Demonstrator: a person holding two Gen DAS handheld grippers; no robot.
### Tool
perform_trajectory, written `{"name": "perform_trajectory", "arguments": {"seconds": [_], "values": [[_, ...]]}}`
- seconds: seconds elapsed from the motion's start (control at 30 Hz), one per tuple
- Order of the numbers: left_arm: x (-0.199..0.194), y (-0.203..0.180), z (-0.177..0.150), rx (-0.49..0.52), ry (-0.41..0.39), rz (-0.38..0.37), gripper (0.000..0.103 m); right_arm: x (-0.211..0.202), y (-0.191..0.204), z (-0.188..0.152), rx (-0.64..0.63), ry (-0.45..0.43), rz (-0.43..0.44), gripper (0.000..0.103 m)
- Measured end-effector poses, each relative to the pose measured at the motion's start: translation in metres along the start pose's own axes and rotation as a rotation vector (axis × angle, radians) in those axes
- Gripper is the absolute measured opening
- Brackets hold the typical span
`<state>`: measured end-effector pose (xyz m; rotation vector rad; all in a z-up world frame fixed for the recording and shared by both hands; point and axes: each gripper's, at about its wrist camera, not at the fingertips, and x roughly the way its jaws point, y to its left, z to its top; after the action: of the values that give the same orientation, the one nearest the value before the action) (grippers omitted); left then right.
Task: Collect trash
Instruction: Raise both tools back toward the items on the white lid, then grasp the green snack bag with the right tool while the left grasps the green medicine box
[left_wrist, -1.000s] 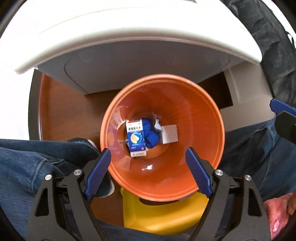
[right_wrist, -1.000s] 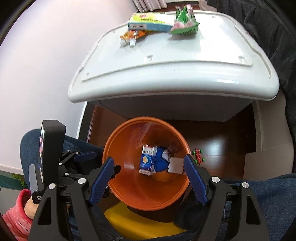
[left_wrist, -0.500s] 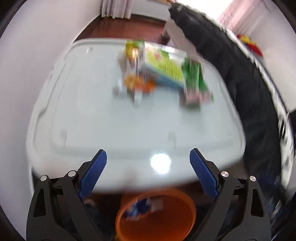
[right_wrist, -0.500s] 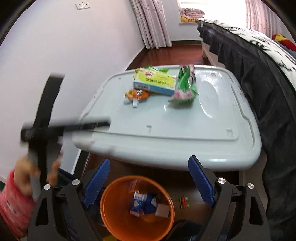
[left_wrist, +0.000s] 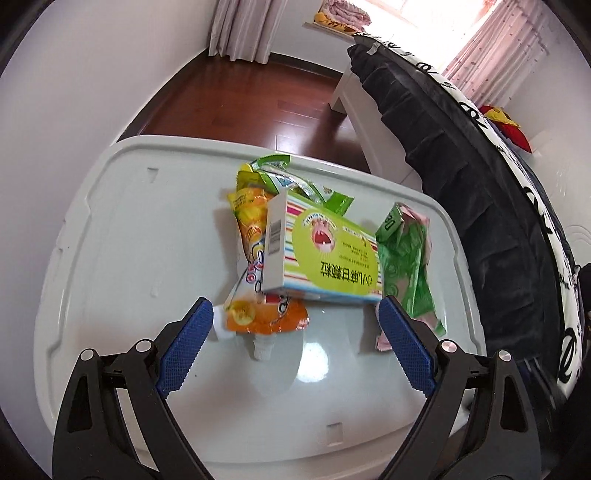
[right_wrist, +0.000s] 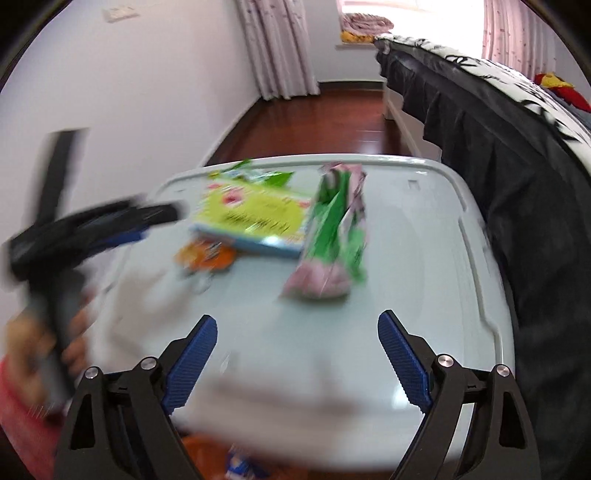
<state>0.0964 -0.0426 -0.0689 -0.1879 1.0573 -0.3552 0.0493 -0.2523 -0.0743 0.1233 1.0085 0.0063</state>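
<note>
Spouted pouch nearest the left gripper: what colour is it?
Orange, with a white cap; the spouted pouch shows best in the left wrist view.

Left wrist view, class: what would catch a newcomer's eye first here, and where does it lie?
A bright heap of litter on the white lid: a striped green box in the middle, lying partly over an orange drink pouch at its near left. A crumpled green wrapper lies to the right. The left gripper hangs empty in front, jaws wide.

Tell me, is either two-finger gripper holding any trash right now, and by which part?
Nothing is held. The left gripper is open above the orange spouted drink pouch; the right gripper has its jaws opening with nothing between them.
</note>
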Motion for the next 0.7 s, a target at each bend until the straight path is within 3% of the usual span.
{"name": "perform_trajectory", "arguments": {"seconds": [0.1,0.17,0.23,0.27,0.33,0.43,0.7], "values": [[0.001,0.003,0.003,0.003,0.009,0.015,0.089,0.061,-0.011,0.027,0.015,0.065,-0.080,0.087],[0.000,0.006,0.005,0.002,0.008,0.018,0.089,0.089,-0.017,0.036,0.035,0.098,-0.123,0.081],[-0.002,0.009,0.007,-0.002,-0.001,0.026,0.089,0.111,-0.020,0.040,0.064,0.151,-0.089,0.043],[-0.004,0.011,0.008,-0.003,-0.005,0.024,0.089,0.114,-0.021,0.041,0.079,0.164,-0.089,0.040],[-0.006,0.015,0.009,-0.007,-0.011,0.021,0.089,0.106,-0.015,0.043,0.055,0.149,-0.127,0.029],[-0.006,0.019,0.010,-0.016,-0.014,0.021,0.089,0.085,-0.013,0.040,0.061,0.129,-0.134,0.024],[0.002,0.020,0.011,-0.015,-0.011,-0.042,0.089,-0.006,-0.012,0.021,0.057,0.020,-0.073,0.022]]}}
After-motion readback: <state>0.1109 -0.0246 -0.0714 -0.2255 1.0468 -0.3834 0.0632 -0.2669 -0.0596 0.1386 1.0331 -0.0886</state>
